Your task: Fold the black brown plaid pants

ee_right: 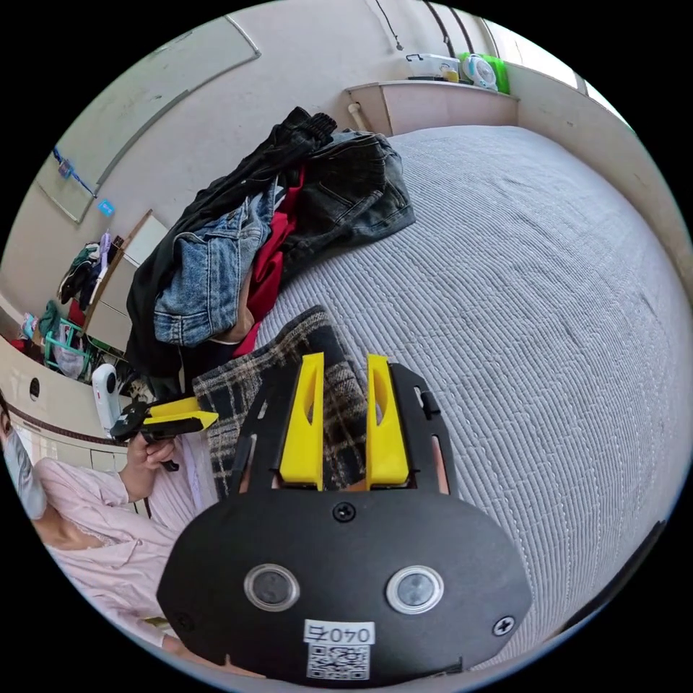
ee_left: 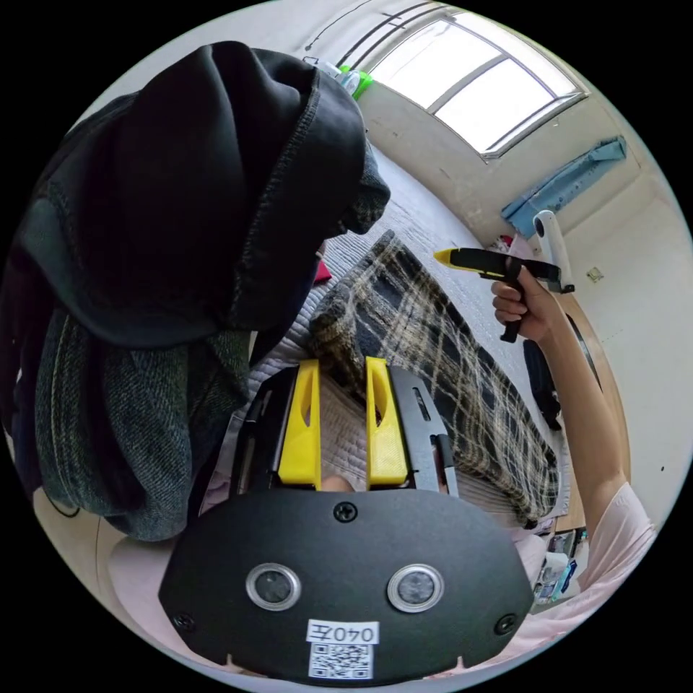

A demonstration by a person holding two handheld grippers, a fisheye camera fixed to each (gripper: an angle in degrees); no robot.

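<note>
Left gripper view: plaid pants (ee_left: 440, 361) lie folded long on bed (ee_left: 426, 216).

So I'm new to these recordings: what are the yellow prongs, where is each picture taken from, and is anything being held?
The yellow prongs are the jaws of two hand-held grippers, each carrying its own fisheye camera. The left gripper view looks past the left gripper; the right gripper shows there too, gripped by the person's hand. The right gripper view looks past that same gripper's jaws. Both stand open, holding nothing. The plaid pants lie on the grey bed cover, beside a pile of clothes.
</note>
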